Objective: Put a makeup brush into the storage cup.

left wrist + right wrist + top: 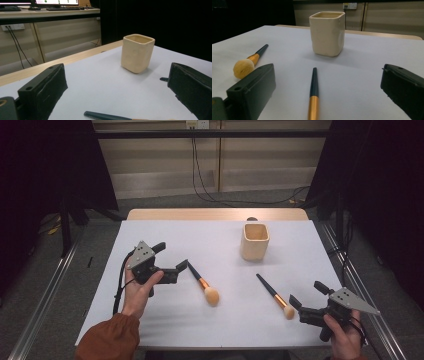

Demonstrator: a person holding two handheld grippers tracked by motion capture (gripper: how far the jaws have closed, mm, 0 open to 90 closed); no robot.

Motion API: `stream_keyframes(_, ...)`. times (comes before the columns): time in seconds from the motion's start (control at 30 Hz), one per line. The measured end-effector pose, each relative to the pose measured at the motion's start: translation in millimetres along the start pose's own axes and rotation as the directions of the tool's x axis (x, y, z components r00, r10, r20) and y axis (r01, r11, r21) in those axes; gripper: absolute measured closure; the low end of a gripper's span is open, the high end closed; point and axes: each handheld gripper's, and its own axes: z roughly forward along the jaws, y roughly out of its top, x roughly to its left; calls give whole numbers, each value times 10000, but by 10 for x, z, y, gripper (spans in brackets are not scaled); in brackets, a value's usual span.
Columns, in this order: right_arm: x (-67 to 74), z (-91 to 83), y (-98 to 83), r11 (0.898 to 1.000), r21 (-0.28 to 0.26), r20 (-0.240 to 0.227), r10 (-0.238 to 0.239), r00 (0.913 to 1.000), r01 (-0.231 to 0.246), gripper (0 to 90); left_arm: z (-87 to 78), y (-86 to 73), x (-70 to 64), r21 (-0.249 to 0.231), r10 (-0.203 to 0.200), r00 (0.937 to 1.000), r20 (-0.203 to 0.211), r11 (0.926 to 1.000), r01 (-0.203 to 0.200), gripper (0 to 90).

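My left claw (172, 261) gapes wide with nothing in it, just left of frame centre, its tip beside the handle end of the left brush (202, 283). My right claw (306, 298), lower right, is spread wide and empty too, near the right brush (275, 296): dark handle, gold ferrule, tan bristles.

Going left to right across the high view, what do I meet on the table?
Left claw → larger brush → cream cup → smaller brush → right claw.
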Motion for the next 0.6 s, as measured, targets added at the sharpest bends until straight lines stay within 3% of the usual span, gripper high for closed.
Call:
stream_keyframes(0.3,-3,-8,-5,10000,15,34,-34,10000,34,0,176,53,56,-32,-96,9999,65,9999,96,22)
stream_keyframes(0.4,-7,-16,-8,10000,48,54,4,10000,-4,0,244,50,69,230,-47,10000,-38,9997,48,22)
stream_keyframes(0.6,-4,-15,-10,10000,58,48,17,10000,-17,0,373,106,95,484,-43,9998,206,9988,33,22)
